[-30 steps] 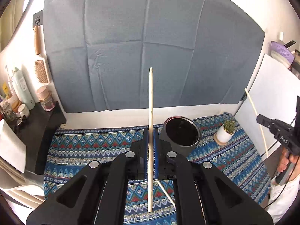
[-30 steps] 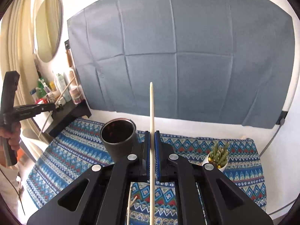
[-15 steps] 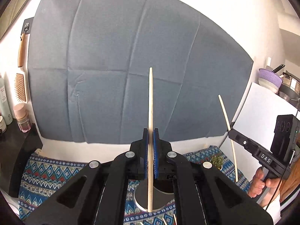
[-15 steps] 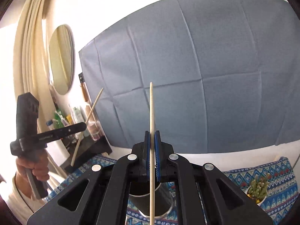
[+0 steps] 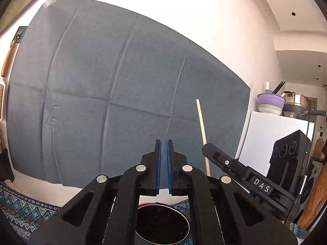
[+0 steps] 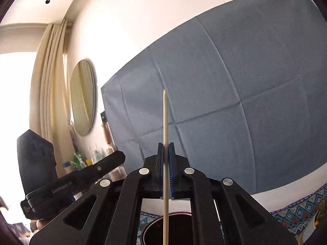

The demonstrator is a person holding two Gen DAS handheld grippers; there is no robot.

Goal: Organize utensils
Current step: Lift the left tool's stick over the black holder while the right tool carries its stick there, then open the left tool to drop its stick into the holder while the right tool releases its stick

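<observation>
1. The right gripper (image 6: 166,171) is clamped on a wooden chopstick (image 6: 165,143), which stands upright between its blue pads; the thin tip points up and the lower end hangs below the gripper.

2. Directly under that chopstick is a dark round cup (image 6: 175,228), seen from above with its mouth open. The stick's lower end shows against the cup's opening, so its long axis points down into the cup. Whether the end is already past the rim cannot be told.

3. The left gripper (image 5: 164,167) holds nothing. Its blue pads stand slightly apart, with an empty narrow gap between them.

4. In the left wrist view the same cup (image 5: 162,224) lies straight below the left gripper, and the right gripper with its chopstick (image 5: 203,134) sits just to the right, leaning a little.

5. The cup stands on a bench covered by a blue patterned cloth (image 6: 294,214); a grey-blue sheet (image 6: 235,102) hangs on the wall behind.

6. Judgement: the right hand is the one placed to act. The coming move likely needs only that the stick stay vertical over the cup's mouth as it is lowered and let go.
</observation>
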